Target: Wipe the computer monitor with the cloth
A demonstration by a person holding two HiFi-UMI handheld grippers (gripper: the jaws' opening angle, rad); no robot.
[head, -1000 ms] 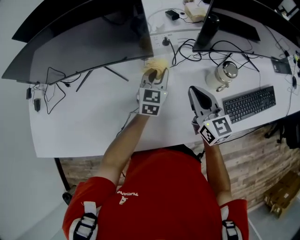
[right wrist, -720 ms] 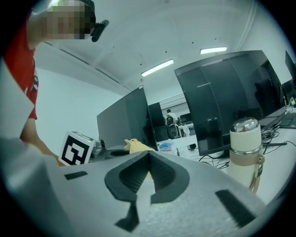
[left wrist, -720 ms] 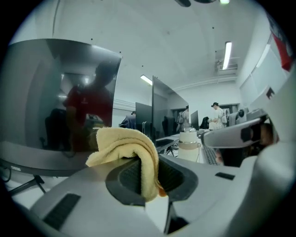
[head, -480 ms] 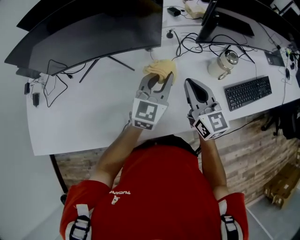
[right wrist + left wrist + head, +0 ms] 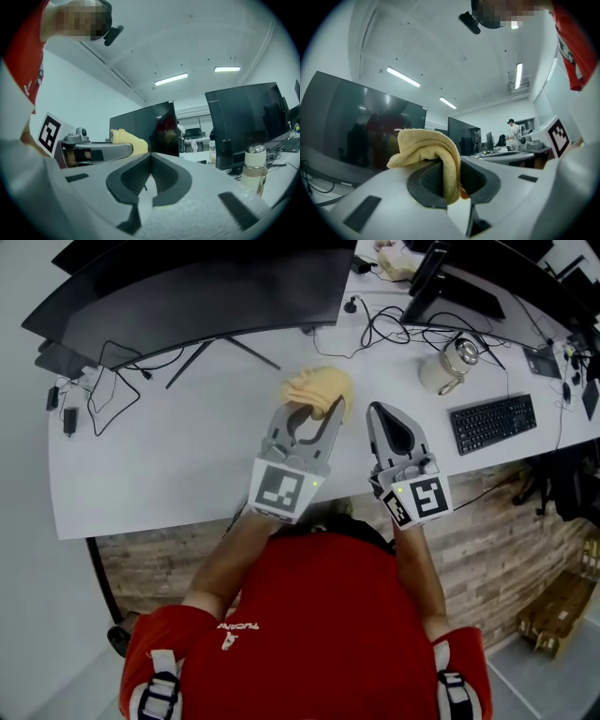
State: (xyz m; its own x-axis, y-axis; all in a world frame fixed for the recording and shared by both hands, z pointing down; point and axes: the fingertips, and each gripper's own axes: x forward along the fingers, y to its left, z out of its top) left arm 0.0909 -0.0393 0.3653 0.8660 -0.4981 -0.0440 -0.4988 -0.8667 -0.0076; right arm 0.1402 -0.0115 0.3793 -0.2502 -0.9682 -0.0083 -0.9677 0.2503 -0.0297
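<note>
A yellow cloth (image 5: 317, 388) is bunched in my left gripper (image 5: 314, 407), which is shut on it above the white desk (image 5: 178, 456). In the left gripper view the cloth (image 5: 429, 150) drapes over the closed jaws, with the large dark monitor (image 5: 351, 126) ahead at the left. That monitor (image 5: 206, 296) spans the far side of the desk in the head view, well beyond the cloth. My right gripper (image 5: 386, 415) hangs beside the left one, shut with nothing in it (image 5: 149, 161). From the right gripper view the cloth (image 5: 127, 140) shows at the left, the monitor (image 5: 150, 126) behind it.
A second monitor (image 5: 459, 277) stands at the back right. A white steel flask (image 5: 447, 367) and a black keyboard (image 5: 492, 423) lie right of my grippers. Cables (image 5: 394, 329) trail under the monitors, and a power adapter (image 5: 70, 418) sits at the desk's left end.
Both grippers have drawn back from the monitor toward the near desk edge, the left one carrying the cloth with it. The view has tilted, so the monitor sits higher in frame.
</note>
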